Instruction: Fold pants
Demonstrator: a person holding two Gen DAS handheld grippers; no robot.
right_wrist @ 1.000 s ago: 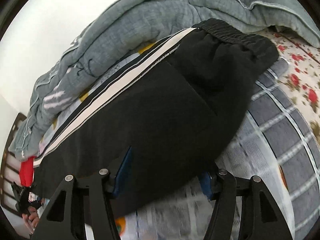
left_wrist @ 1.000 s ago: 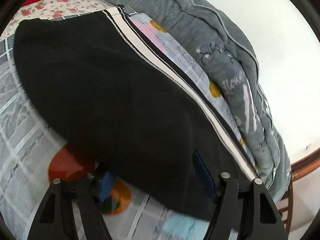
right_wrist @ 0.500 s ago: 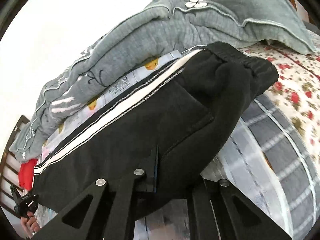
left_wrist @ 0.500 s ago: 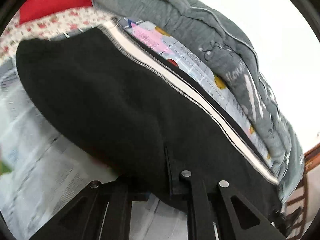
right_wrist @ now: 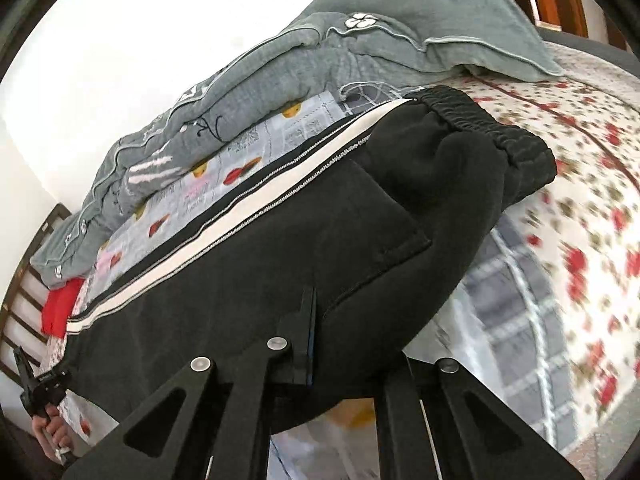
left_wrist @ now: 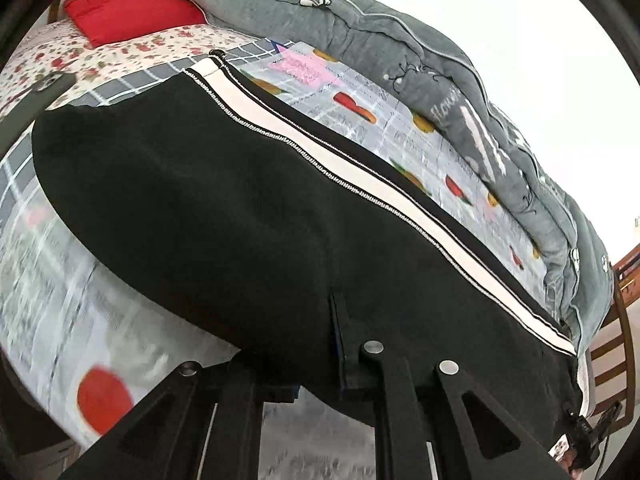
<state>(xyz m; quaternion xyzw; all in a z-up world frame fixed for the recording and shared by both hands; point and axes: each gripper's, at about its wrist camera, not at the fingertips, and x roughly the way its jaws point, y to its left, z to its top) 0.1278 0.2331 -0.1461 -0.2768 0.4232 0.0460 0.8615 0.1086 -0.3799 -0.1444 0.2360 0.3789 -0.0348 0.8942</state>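
Note:
Black pants with a white side stripe lie along the bed. My left gripper is shut on the near edge of the pants, which rise off the sheet. In the right wrist view the pants show their elastic waistband at the upper right and a pocket seam. My right gripper is shut on the near edge by the pocket. The other hand and gripper show at the far lower left, near the leg end.
A grey quilt is bunched along the far side of the bed by the white wall. A red pillow lies at the head. The sheet is grey-checked with fruit prints, with a floral sheet beyond. A wooden bed frame shows.
Both grippers went from open around the near edge to shut on it. Both have lifted the edge, and more of the bed shows beneath.

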